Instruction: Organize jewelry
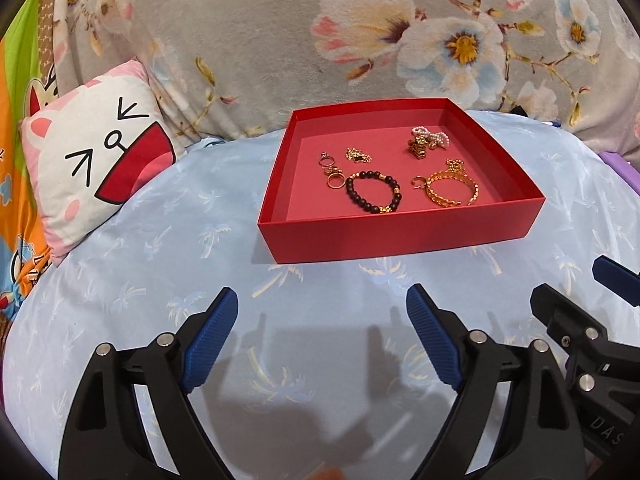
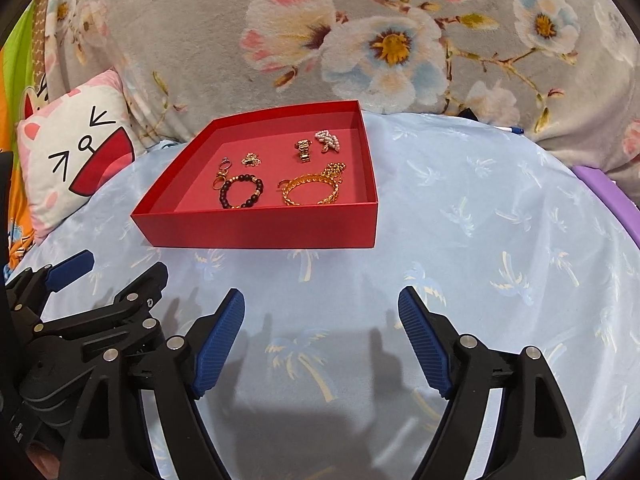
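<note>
A shallow red box [image 1: 400, 236] [image 2: 256, 232] sits on a light blue bedsheet and holds the jewelry. Inside lie a black bead bracelet [image 1: 374, 192] [image 2: 241, 192], gold bangles [image 1: 452, 190] [image 2: 312, 190], gold rings [image 1: 334, 178] [image 2: 222, 174], a small gold chain [image 1: 358, 155] [image 2: 251, 159], a gold clasp piece [image 1: 418, 148] [image 2: 304, 150] and a pearl piece [image 1: 434, 136] [image 2: 328, 140]. My left gripper [image 1: 322, 300] is open and empty, over the sheet short of the box. My right gripper [image 2: 322, 300] is open and empty, likewise short of the box.
A cat-face pillow [image 1: 92, 164] [image 2: 72, 152] lies left of the box. A grey floral blanket [image 1: 280, 40] [image 2: 360, 40] rises behind it. A purple object [image 2: 604, 192] sits at the right edge. Each gripper shows in the other's view, the right [image 1: 580, 328] and the left [image 2: 80, 300].
</note>
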A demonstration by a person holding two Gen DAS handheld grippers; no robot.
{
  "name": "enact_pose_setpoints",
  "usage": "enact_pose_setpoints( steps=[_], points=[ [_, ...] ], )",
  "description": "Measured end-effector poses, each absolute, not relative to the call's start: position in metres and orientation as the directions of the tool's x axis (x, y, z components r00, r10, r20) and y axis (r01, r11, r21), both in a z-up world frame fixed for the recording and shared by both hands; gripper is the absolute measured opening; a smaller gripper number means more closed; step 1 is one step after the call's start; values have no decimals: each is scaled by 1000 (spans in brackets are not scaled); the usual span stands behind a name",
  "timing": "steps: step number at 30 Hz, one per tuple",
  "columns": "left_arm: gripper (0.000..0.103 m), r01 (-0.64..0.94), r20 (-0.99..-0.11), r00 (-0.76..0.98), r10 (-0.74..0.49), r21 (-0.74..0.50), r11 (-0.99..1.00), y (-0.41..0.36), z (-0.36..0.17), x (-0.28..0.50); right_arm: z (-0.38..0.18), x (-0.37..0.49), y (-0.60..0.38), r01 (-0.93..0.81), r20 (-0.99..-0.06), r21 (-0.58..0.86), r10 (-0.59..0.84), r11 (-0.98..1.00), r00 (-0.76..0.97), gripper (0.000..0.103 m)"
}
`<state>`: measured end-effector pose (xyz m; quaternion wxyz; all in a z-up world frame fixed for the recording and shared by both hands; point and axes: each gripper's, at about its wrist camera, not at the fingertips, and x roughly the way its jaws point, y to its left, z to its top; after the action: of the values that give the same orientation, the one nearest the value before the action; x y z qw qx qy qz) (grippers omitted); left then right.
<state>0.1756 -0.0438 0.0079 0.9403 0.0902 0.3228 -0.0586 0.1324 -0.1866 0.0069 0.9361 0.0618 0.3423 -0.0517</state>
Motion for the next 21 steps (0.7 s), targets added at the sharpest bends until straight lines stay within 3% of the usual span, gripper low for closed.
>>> enact_pose_setpoints(
  steps=[3, 21],
  points=[
    [91, 158, -608, 792, -54, 118, 980, -40, 9, 174, 7, 133, -187, 141, -648, 72, -61, 987, 760, 83],
    [91, 113, -599, 801, -3, 146, 983, -39, 9, 174, 4, 134, -179, 141, -655, 7, -102, 990, 749, 83]
  ],
)
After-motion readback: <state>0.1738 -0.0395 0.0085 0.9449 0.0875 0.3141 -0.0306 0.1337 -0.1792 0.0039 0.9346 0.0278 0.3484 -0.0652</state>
